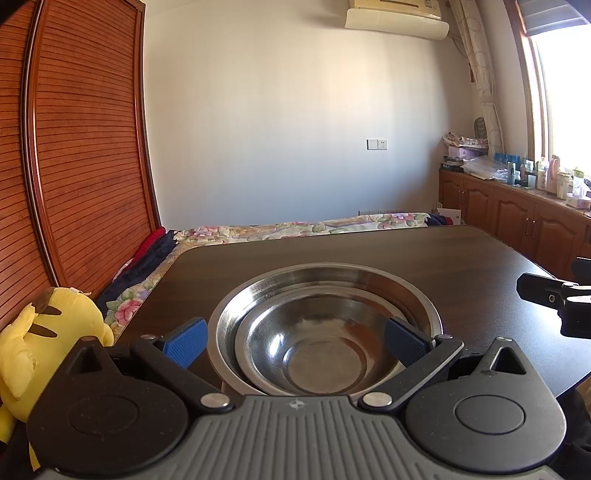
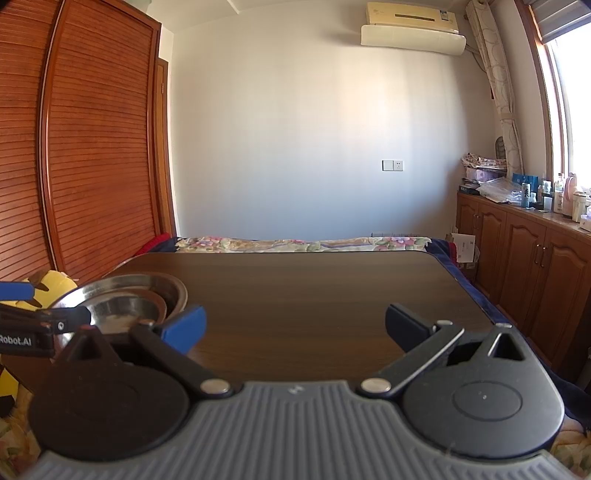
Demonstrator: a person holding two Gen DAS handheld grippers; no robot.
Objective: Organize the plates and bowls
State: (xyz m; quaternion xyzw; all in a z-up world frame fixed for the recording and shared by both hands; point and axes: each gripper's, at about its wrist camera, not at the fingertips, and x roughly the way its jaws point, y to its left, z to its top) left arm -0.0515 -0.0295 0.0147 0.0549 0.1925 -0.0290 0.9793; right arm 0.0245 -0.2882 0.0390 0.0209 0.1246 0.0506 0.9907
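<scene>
At the bottom of the left wrist view, the left gripper (image 1: 295,341) holds its blue-padded fingers (image 1: 184,341) wide apart, one on either side of the near rim of a small steel bowl (image 1: 317,354). That bowl sits nested inside a large steel bowl (image 1: 332,284) in the lower centre of the frame, on a dark wood-grain table (image 1: 461,258). In the right wrist view the right gripper (image 2: 295,326) also has its fingers spread, with only bare tabletop between them; the bowls show at lower left there. A yellow plush toy (image 1: 48,332) lies at the far left edge, off the table. Beyond the table's far edge stretches a bed with a floral quilt (image 1: 295,229). A slatted wooden wardrobe (image 1: 85,147) fills the left, low cabinets (image 2: 524,251) topped with bottles line the right under a window, and an air conditioner (image 2: 412,31) hangs on the white wall at upper right.
</scene>
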